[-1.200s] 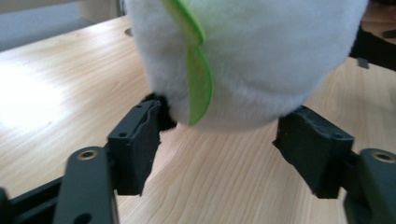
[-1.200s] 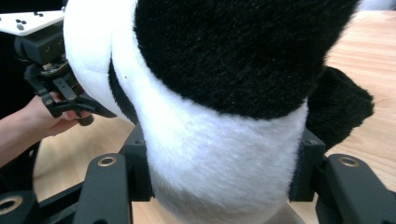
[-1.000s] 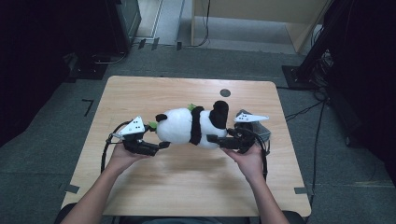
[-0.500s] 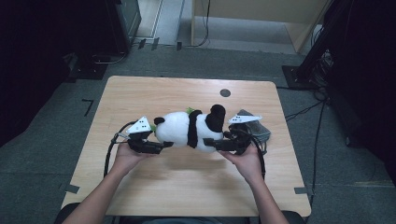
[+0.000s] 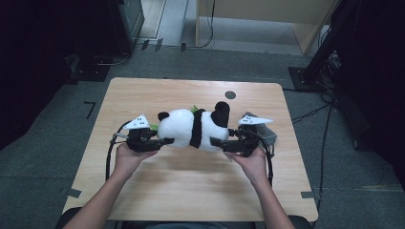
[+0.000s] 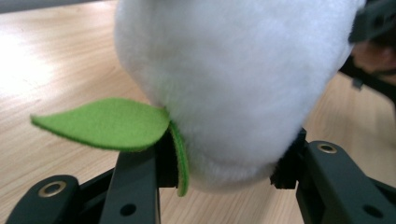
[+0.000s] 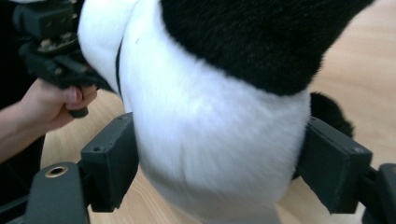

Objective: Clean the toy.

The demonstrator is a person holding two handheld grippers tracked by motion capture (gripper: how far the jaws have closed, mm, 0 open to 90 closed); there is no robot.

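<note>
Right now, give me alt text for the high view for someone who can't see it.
A person holds a plush panda between two hand-held tools over a wooden table: the left tool grips its white end, the right tool its black-legged end. A dark floor surrounds the table.

High cam overhead, faces fwd/down; gripper cams close-up, share panda (image 5: 193, 129).

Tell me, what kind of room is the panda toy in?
Probably a lab or recording room, not a home. A bare wooden table stands on grey carpet, cables trail over the floor, and dark equipment racks stand around it.
</note>
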